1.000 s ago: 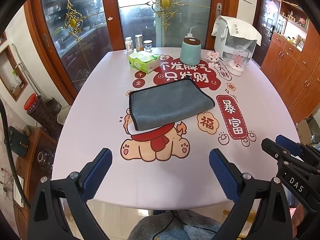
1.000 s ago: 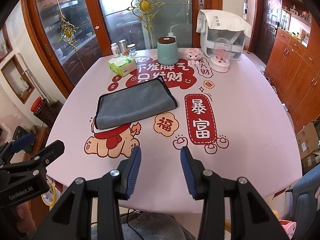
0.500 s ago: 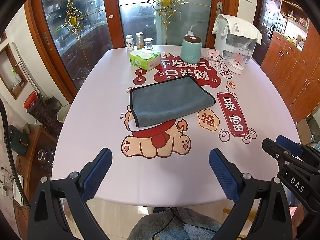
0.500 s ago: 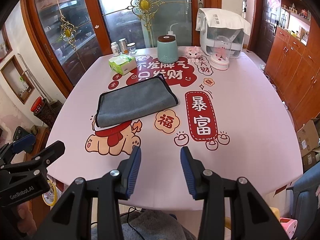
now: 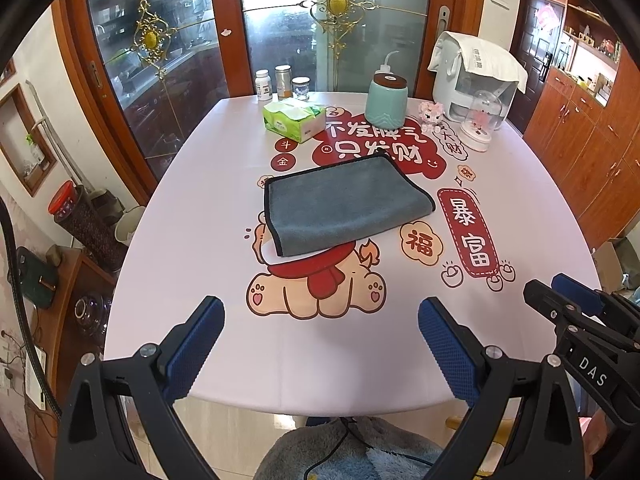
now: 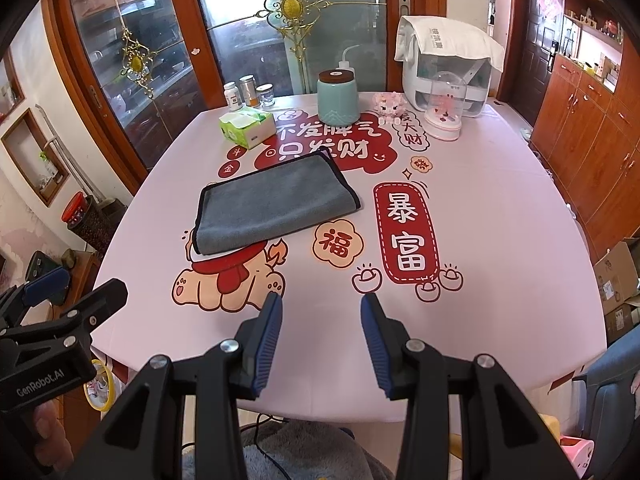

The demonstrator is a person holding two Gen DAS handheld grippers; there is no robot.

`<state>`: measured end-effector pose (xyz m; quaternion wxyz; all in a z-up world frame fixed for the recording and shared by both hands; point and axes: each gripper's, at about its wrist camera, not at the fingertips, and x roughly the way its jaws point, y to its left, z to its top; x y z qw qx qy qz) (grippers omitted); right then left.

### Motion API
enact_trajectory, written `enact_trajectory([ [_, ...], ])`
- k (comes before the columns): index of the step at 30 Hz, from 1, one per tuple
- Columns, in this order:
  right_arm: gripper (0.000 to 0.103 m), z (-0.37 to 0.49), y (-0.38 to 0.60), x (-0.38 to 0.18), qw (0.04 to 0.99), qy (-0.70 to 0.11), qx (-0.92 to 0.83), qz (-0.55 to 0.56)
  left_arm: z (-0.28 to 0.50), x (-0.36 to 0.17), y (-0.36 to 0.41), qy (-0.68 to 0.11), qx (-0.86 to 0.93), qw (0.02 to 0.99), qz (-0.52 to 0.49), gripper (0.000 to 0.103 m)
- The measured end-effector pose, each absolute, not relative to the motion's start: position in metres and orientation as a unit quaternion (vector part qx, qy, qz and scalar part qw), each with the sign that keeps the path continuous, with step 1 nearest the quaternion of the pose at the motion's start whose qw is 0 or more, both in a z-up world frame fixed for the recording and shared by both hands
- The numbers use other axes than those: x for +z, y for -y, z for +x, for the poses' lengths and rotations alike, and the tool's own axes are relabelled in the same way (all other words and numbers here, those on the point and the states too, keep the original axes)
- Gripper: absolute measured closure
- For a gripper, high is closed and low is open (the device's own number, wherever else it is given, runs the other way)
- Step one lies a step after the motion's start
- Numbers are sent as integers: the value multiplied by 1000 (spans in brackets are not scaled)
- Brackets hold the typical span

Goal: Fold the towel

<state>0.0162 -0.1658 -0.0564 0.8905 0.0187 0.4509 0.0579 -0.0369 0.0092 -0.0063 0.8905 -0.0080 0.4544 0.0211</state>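
table: pink printed cloth, tissue box at far side
towel: grey, flat, well ahead of both jaws, slightly lower in view than a second ago
left gripper: wide, empty
right gripper: narrower gap, empty
meaning: approach barely begun, no grasp yet

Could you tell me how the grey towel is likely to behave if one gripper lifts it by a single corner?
The grey towel looks like soft plush cloth lying flat in layers, so it would probably droop and unfold rather than hold shape. It seems light. Pushed across the smooth tablecloth, it would likely bunch up or slide.
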Motion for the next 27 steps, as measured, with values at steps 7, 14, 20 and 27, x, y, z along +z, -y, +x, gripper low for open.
enact_trajectory([
  [7,62,18,164,-56,890,-453,56,19,-35,-6,-12,-454,19,891,-8,6],
  [14,62,21,164,-56,889,-454,55,21,-33,-4,-12,-456,19,890,-7,6],
  [20,62,24,165,-58,889,-454,52,26,-33,-5,-12,-457,19,889,-6,6],
  [27,62,26,166,-65,886,-461,52,31,-32,-7,-12,-460,18,888,-3,6],
])
